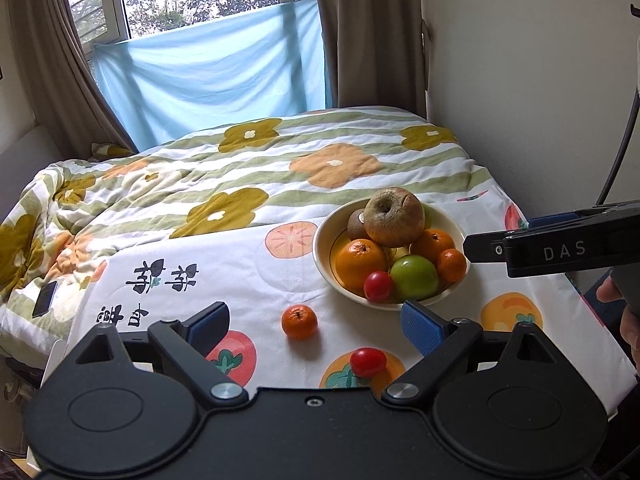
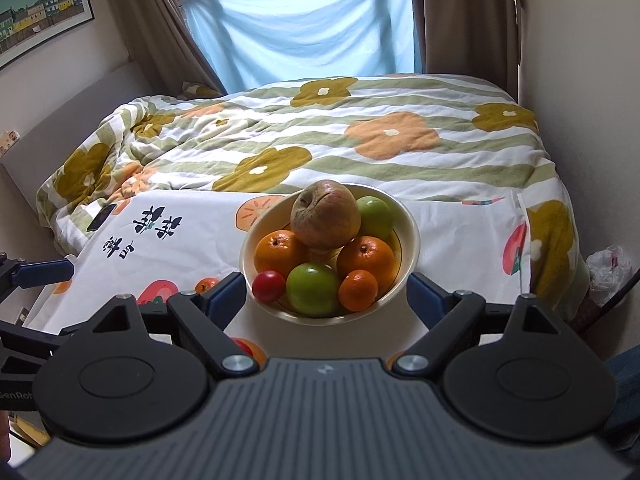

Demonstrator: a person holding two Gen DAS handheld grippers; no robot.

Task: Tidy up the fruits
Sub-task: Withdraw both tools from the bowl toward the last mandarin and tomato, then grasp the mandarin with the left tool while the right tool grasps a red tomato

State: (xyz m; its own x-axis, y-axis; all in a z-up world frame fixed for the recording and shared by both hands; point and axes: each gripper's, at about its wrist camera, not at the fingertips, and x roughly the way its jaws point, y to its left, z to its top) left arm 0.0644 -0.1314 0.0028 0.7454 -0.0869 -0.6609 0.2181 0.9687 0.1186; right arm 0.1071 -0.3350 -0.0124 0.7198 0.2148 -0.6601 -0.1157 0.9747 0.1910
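Note:
A cream bowl (image 1: 320,248) on the persimmon-print cloth holds a wrinkled apple (image 1: 394,216), a kiwi, two oranges, a green apple (image 1: 414,276), a small mandarin and a red tomato. Outside it lie a loose mandarin (image 1: 299,322) and a loose tomato (image 1: 368,362). My left gripper (image 1: 316,326) hangs open above the cloth, and the loose mandarin shows between its blue pads without touching them. My right gripper (image 2: 326,296) is open wide just short of the bowl (image 2: 412,236), with nothing held. In the left wrist view its tip (image 1: 472,246) hovers by the bowl's right rim.
A floral quilt (image 2: 360,132) covers the bed behind the cloth, with a dark phone (image 2: 102,217) on it at the left. A wall runs close along the right, and a plastic bag (image 2: 608,268) sits low beside it. A person's hand (image 1: 628,320) holds the right gripper.

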